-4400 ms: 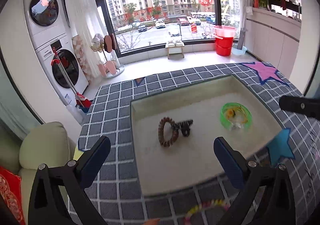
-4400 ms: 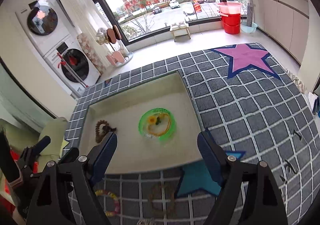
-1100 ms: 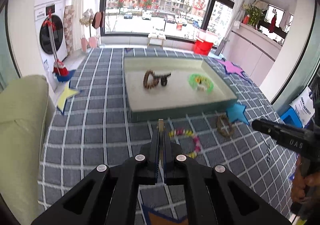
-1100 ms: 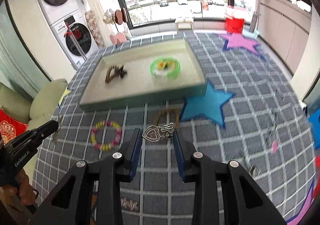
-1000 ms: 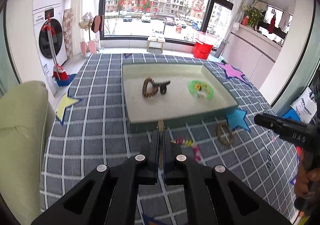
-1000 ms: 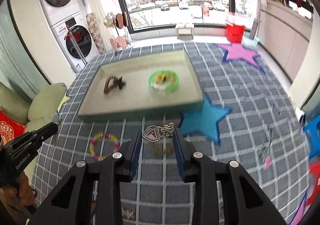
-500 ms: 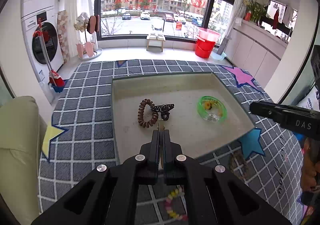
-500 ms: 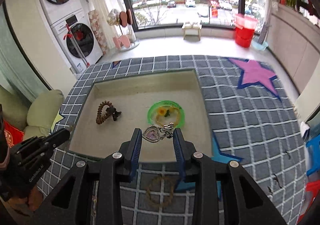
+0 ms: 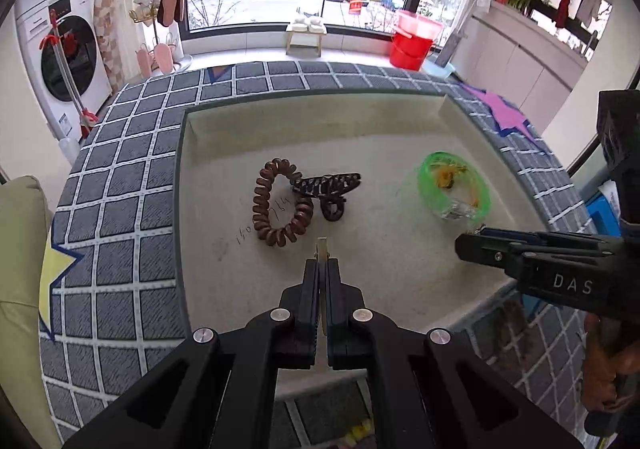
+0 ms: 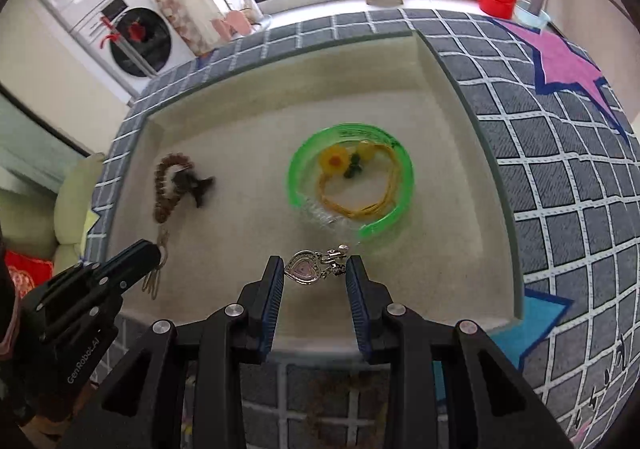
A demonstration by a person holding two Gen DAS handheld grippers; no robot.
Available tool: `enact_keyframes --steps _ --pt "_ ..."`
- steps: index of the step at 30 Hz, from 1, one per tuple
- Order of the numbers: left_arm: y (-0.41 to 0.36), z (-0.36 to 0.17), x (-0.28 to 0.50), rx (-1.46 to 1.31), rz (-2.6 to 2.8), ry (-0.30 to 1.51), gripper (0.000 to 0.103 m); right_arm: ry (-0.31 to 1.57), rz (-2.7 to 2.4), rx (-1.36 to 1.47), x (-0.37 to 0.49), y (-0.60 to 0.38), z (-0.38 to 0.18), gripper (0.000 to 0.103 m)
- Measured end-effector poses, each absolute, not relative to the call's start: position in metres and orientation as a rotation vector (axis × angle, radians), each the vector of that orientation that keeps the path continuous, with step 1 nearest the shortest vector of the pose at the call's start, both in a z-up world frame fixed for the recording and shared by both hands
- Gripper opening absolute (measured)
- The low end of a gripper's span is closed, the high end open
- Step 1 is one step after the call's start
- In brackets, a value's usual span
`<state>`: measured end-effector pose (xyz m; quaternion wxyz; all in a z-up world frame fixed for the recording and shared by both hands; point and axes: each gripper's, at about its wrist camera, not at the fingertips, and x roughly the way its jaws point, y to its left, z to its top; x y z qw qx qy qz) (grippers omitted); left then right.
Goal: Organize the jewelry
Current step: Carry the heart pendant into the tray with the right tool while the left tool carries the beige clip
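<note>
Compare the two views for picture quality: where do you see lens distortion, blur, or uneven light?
Left wrist view: strong fisheye bending of the tray edges and checked mat; bright daylight from the window; brown coil hair tie sharp. Right wrist view: same curving, dark vignette corners; the heart pendant in the right gripper is crisp, the dark hair claw looks smeared.

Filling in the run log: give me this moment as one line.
left claw: shut on thin clip | right claw: holding heart charm | both over tray | green bangle already inside
</note>
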<state>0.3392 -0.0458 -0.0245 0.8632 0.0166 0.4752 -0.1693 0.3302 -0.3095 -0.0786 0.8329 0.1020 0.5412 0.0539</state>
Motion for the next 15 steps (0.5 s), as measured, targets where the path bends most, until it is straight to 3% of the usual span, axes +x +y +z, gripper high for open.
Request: enact_keyframes --steps 15 --pt "-0.063 -0.035 0.357 0.142 -0.263 0.935 0.018 1.049 0.031 0.046 0.349 -0.302 -0.08 0.036"
